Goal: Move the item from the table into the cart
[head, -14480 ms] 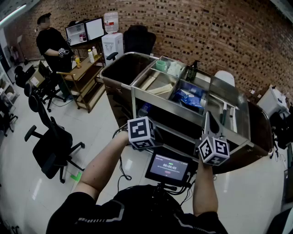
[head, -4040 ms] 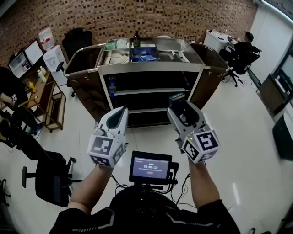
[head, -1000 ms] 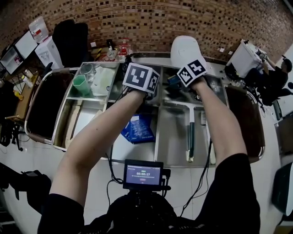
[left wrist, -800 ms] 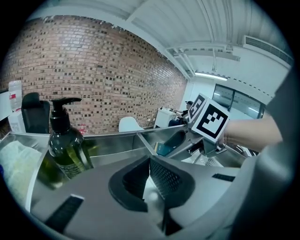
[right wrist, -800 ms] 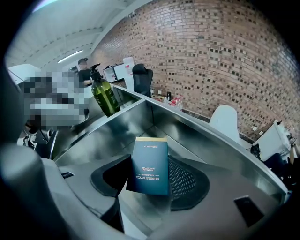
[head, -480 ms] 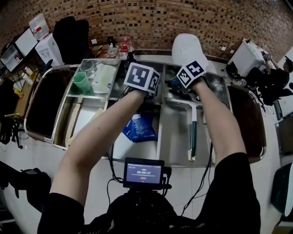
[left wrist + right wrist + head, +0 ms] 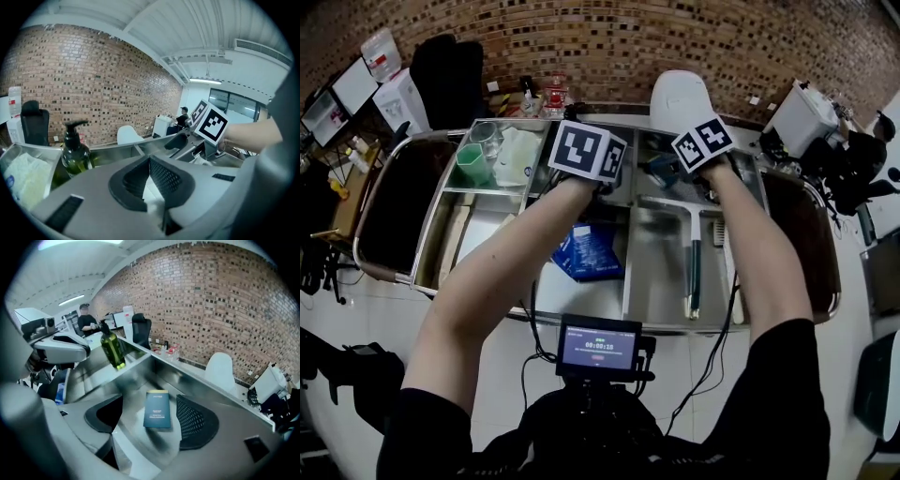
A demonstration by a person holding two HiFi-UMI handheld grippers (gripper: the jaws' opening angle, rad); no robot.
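1. The cart (image 7: pixel 675 326) has a steel top split into open trays, and both grippers reach over its far half, side by side.
2. Left trays: a green cup (image 7: pixel 471 167), a clear glass (image 7: pixel 485 134) and a white cloth (image 7: pixel 517 155). The middle tray holds a blue packet (image 7: pixel 586 251).
3. A dark green pump bottle (image 7: pixel 75 152) stands upright in a far tray, left of the task item and beyond a divider wall.
4. A squeegee (image 7: pixel 694 267) lies flat in the right-hand tray, nearer the person than the grippers, with its dark handle pointing towards the person.
5. A white chair (image 7: pixel 678 94) and a brick wall (image 7: pixel 694 37) are behind the cart. A small monitor (image 7: pixel 600 347) sits on the person's rig below the cart edge.
6. Left gripper (image 7: pixel 150 180): the jaws are pressed together with nothing between them, above the cart top.
7. Right gripper (image 7: pixel 150 417): the jaws stand wide apart and have just been opening. The box shows in the gap, but neither pad touches it.
8. The box (image 7: pixel 157 409) lies flat on the steel floor of the right-hand tray, short of the far wall and clear of the other contents.
9. It is a slim rectangular carton, dark teal-blue, with a pale band along its far edge. The small pale print at its centre is too small to read. Its corners look square and undamaged.
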